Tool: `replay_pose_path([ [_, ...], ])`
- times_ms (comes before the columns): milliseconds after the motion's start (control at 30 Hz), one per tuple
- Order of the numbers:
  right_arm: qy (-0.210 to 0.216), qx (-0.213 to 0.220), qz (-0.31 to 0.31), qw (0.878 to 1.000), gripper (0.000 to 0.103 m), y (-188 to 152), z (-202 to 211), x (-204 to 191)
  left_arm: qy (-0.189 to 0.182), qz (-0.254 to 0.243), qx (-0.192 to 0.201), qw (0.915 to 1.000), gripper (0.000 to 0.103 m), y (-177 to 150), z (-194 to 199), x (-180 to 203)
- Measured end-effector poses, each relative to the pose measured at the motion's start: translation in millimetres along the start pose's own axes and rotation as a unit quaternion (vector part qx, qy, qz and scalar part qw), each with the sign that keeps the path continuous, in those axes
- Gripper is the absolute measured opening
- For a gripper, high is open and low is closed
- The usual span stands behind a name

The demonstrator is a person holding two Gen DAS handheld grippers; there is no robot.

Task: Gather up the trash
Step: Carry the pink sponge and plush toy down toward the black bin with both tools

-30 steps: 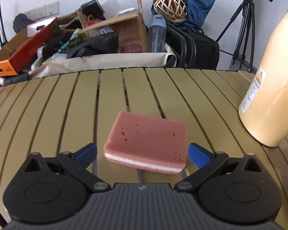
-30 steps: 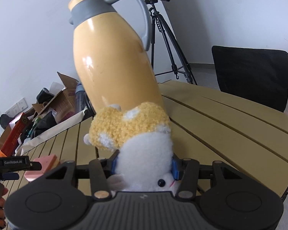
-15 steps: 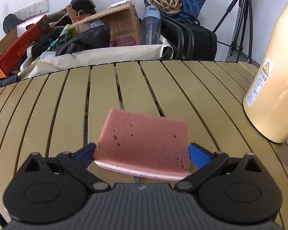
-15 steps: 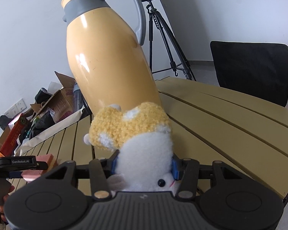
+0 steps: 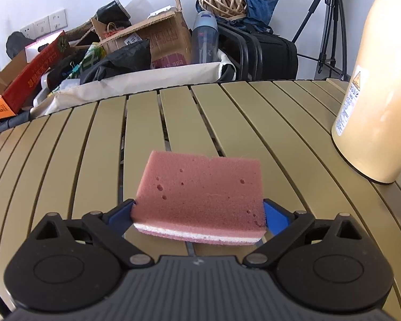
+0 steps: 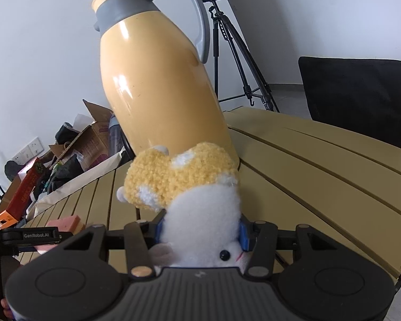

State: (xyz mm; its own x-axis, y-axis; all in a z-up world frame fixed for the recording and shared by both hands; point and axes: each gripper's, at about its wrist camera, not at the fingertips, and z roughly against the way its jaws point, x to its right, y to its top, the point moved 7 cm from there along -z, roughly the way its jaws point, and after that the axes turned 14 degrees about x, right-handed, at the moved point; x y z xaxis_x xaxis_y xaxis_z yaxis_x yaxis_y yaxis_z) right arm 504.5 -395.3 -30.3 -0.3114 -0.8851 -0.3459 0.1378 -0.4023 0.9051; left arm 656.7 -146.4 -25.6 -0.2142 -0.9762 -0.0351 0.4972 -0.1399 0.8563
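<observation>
A pink sponge (image 5: 200, 190) with a white layer lies on the slatted olive table (image 5: 66, 147). My left gripper (image 5: 199, 214) straddles its near end. The blue pads (image 5: 276, 218) stand wide at the sponge's two sides, and the sponge does not look squeezed. My right gripper (image 6: 200, 230) is shut on a white and yellow plush toy (image 6: 184, 184), held just above the table in front of a tall yellow thermos jug (image 6: 157, 80). The right wrist view also shows the sponge (image 6: 64, 222) at far left, behind the left gripper's black body.
The thermos jug (image 5: 374, 107) stands on the table right of the sponge. Beyond the table's far edge sits a heap of boxes, bags and a bottle (image 5: 147, 45). A tripod (image 6: 235, 61) and a black chair (image 6: 353, 93) stand past the right side.
The left gripper slid forward, so the sponge, once ahead of the pads, now sits between them; the jaw width looks the same. The right gripper and plush toy kept still.
</observation>
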Motion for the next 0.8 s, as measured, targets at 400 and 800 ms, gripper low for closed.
replay_pose_path([
  [400, 0.039, 0.007, 0.026, 0.999, 0.049, 0, 39, -24, 0.019, 0.012, 0.041, 0.9989, 0.099, 9, 73, -13],
  [800, 0.079, -0.023, 0.046, 0.996, 0.049, -26, 109, -42, 0.044, 0.020, 0.068, 0.9965, 0.099, -10, 173, -40],
])
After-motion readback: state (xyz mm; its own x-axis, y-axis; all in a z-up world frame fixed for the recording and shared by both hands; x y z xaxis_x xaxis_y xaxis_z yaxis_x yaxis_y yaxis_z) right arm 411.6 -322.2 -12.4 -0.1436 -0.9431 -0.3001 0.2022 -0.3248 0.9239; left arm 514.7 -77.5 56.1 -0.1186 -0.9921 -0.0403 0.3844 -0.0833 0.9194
